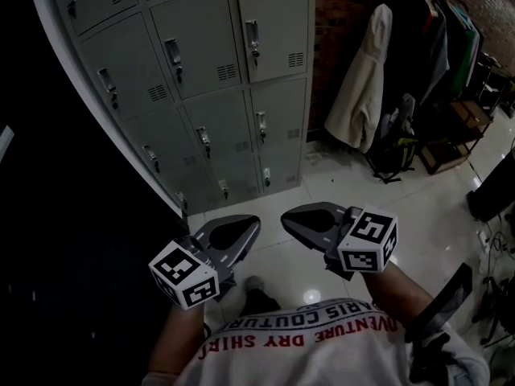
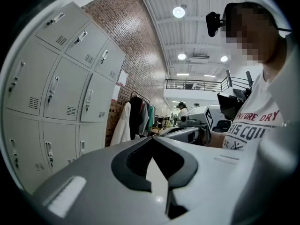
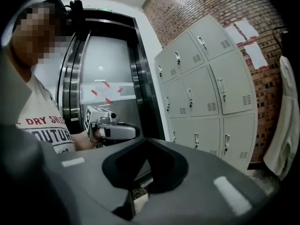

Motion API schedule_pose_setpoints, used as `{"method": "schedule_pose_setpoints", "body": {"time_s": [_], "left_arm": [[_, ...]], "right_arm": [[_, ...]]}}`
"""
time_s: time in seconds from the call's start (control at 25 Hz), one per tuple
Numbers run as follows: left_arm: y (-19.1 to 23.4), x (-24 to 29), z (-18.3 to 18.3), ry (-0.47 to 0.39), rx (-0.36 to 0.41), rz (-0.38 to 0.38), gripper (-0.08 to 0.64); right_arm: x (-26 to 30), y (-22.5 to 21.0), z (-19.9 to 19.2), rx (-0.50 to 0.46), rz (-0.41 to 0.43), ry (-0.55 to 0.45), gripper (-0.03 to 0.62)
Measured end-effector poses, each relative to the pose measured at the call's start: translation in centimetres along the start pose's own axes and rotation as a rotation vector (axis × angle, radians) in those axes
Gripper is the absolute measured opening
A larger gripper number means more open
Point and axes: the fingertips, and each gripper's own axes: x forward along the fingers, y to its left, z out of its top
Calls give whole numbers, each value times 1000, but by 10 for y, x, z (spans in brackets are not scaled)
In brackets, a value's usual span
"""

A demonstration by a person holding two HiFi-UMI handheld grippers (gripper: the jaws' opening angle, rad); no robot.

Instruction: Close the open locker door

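Left tongs (image 1: 251,225), right tongs (image 1: 288,215): smooth grey, pinched closed, empty; grey metal lockers (image 1: 201,71), louvred vents, ahead.

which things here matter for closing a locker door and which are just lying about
For the job:
lockers, though every door in view looks shut
left gripper, shut and empty
right gripper, shut and empty

Just lying about:
pale coat, hanging
dark clothes beside it
dark bag below them
papers on the brick wall
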Motion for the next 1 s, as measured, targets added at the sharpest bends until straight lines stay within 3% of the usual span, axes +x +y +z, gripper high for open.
{"method": "schedule_pose_setpoints", "body": {"time_s": [0.32, 1.0], "left_arm": [[-66, -18, 4, 12, 62, -12, 3], [-66, -27, 5, 38, 71, -6, 3]], "right_arm": [[-33, 56, 5, -40, 30, -39, -5], [-19, 72, 13, -58, 69, -39, -5]]}}
